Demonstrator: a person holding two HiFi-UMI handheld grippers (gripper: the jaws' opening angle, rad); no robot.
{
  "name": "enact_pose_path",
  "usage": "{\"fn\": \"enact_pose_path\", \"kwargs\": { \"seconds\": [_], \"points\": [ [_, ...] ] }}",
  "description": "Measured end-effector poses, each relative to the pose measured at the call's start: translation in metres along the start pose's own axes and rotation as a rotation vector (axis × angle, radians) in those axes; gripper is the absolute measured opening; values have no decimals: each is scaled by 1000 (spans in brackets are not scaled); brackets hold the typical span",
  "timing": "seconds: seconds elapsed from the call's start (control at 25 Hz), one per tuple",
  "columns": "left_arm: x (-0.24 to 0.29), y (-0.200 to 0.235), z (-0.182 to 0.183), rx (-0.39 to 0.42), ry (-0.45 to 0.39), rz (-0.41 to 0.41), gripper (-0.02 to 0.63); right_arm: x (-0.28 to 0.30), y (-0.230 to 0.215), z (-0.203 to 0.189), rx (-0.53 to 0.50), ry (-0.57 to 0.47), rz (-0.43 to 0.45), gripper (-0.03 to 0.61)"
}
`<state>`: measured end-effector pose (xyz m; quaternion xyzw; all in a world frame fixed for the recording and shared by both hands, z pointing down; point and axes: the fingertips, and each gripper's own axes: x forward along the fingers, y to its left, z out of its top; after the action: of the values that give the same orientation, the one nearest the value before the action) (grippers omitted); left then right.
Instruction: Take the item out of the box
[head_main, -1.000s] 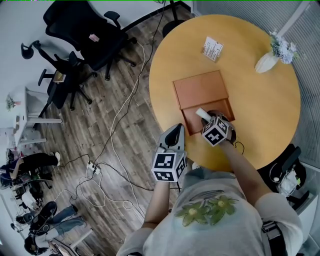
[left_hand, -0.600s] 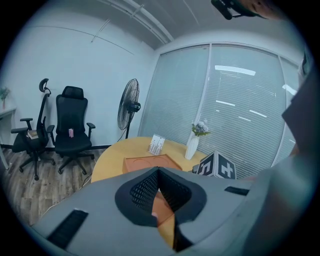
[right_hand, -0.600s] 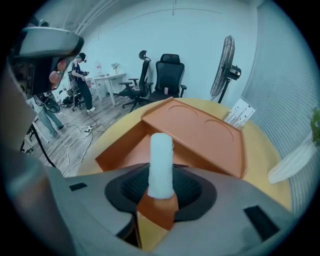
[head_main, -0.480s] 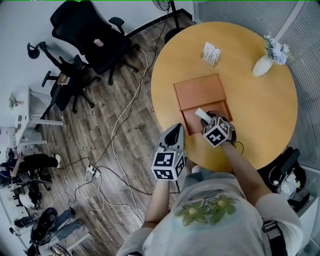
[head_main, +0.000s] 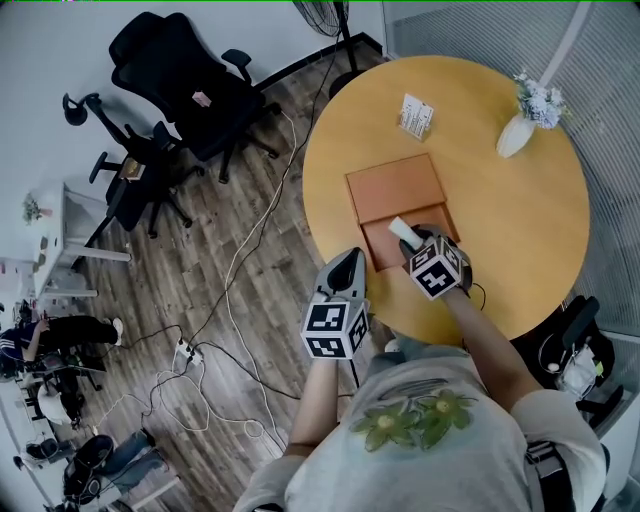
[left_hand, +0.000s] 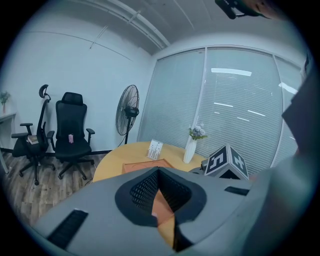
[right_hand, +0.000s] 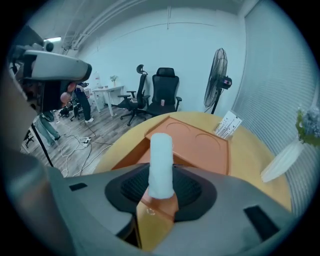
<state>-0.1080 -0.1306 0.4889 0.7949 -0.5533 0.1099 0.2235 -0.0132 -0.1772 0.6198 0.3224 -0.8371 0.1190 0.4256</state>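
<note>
**White roll pinched and lifted over the box**

Your right hand-held gripper (head_main: 412, 238) pinches the near end of the white roll (head_main: 403, 230) between its pads, and the roll sticks out toward the far side above the near half of the open orange box (head_main: 395, 188) on the round tabletop (head_main: 520, 220). Since a second ago this hand has risen slightly with the roll, and its grip has not changed. Your left hand-held gripper (head_main: 349, 260) hangs off the tabletop's near-left edge, pressed together and empty, much as before.

White roll (right_hand: 161, 165) upright in the right tool (right_hand: 160, 192), orange box (right_hand: 200, 145) beneath.
</note>
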Motion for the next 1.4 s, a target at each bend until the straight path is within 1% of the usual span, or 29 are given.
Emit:
{"fn": "enact_pose_path", "kwargs": {
  "seconds": [0.36,0.84,1.12,1.28,1.4],
  "points": [
    [-11,-13,2,24,-19,-14,2,-34,7,7,37,-85,-9,144],
    [-26,-23,12,46,-55,-19,2,-90,22,29,71,-236,2,144],
    [-34,-27,20,57,-72,-21,2,-122,28,50,63,-349,-11,144],
    [-37,-34,17,66,-68,-22,1,-137,30,51,36,-389,-23,143],
    [-38,-42,15,71,-64,-30,2,-148,31,51,35,-428,-28,143]
  ]
}}
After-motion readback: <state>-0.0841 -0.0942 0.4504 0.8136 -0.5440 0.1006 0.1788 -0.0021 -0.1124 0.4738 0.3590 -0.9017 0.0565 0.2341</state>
